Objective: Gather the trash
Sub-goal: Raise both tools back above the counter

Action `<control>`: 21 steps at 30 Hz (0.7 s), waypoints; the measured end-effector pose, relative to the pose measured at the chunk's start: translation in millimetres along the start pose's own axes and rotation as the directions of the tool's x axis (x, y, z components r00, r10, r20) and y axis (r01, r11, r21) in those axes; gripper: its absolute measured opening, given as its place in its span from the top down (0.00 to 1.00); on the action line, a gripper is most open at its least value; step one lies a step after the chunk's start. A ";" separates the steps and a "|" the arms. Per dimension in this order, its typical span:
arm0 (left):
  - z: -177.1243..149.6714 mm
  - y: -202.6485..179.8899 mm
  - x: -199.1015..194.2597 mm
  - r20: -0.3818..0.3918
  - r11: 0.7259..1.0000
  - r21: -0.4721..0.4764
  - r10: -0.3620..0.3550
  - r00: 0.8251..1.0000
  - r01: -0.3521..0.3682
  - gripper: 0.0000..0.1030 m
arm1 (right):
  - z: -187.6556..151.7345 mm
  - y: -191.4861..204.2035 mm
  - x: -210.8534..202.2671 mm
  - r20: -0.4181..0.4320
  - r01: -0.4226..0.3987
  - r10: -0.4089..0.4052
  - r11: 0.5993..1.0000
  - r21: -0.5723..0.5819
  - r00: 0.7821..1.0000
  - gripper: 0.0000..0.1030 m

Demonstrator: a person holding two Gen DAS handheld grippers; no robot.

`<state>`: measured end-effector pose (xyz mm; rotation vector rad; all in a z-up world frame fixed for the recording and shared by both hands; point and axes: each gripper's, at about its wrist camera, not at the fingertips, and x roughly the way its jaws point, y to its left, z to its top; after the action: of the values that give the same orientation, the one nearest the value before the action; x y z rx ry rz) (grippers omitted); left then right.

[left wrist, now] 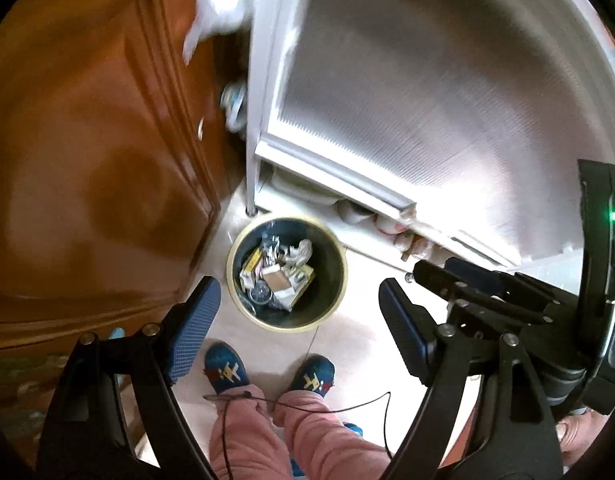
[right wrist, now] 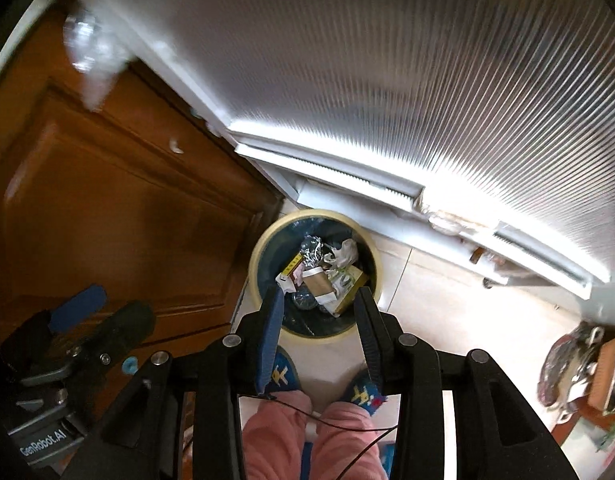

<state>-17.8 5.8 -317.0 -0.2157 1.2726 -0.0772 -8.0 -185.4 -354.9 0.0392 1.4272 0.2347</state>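
Observation:
A round trash bin with a cream rim and a dark liner stands on the floor far below both grippers. It holds crumpled paper, foil, small cartons and wrappers. My left gripper is open wide above the bin, with nothing between its blue pads. My right gripper is partly open and also empty, and the bin shows through its gap. Each gripper appears in the other's view: the right one at the right, the left one at the lower left.
A brown wooden door rises left of the bin. A white-framed ribbed glass door runs behind it. The person's blue slippers and pink trousers stand just in front. Cluttered items sit at the far right.

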 end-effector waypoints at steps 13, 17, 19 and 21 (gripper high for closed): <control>16.3 -36.3 -176.7 0.210 0.988 0.122 0.065 0.975 -0.092 0.24 | -17.2 39.8 -169.4 0.101 -0.013 0.025 0.993 -0.113 0.995 0.64; 26.3 -36.7 -225.8 0.274 0.986 0.119 0.078 0.959 -0.115 0.23 | -13.4 52.2 -222.5 0.174 -0.014 0.038 0.990 -0.139 0.984 0.64; 33.0 -36.4 -248.5 0.309 0.986 0.115 0.080 0.948 -0.121 0.23 | -8.0 58.0 -246.6 0.214 -0.011 0.043 0.989 -0.150 0.976 0.63; 41.3 -34.7 -273.4 0.345 0.987 0.110 0.072 0.936 -0.117 0.23 | -1.2 63.4 -272.0 0.253 -0.007 0.047 0.987 -0.158 0.966 0.62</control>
<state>-56.8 25.0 -41.8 -0.0520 0.9269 -0.0366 -51.6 -173.8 -79.3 -0.0387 1.1479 0.3507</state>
